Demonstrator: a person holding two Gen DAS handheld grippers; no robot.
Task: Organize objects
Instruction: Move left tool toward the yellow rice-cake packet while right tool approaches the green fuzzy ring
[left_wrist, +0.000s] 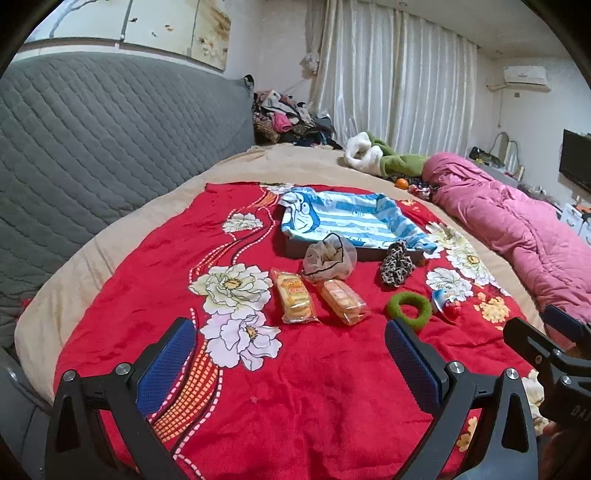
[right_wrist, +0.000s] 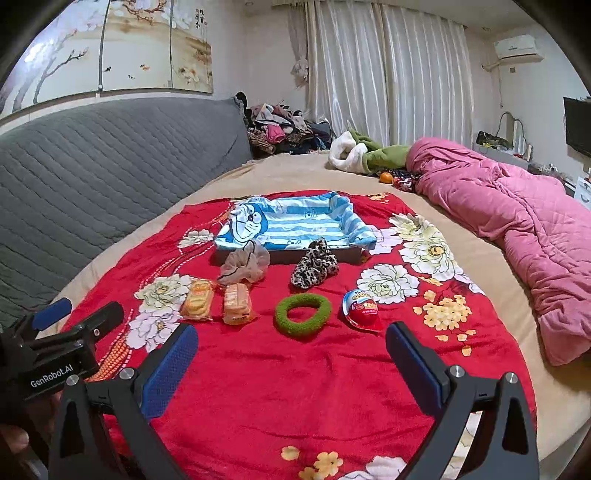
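On the bed, a red blanket (right_wrist: 295, 387) carries the things, with a tray (right_wrist: 288, 254) at its far side; the tray's inside is hidden under a blue striped cloth (right_wrist: 295, 221), and only its dark front wall is seen. Two scrunchies lie against that wall: a beige one (right_wrist: 244, 264) and a leopard one (right_wrist: 314, 267). Nearer, two snack packs (left_wrist: 294, 301) (left_wrist: 343, 301) are laid side by side, their long axes running away from the cameras, slightly fanned apart; their print is too blurred to be read. A green ring (right_wrist: 303, 314) lies flat to their right, and a red egg pack (right_wrist: 362, 308) beyond it, its narrow end toward the tray. The left gripper (left_wrist: 290, 365) and right gripper (right_wrist: 291, 365) are held low over the blanket's near part, the jaws of each spread wide and empty. Each gripper is seen only partly in the other's view, cut off at the edge. A pink quilt (right_wrist: 517, 221) lies along the right, running out of frame.
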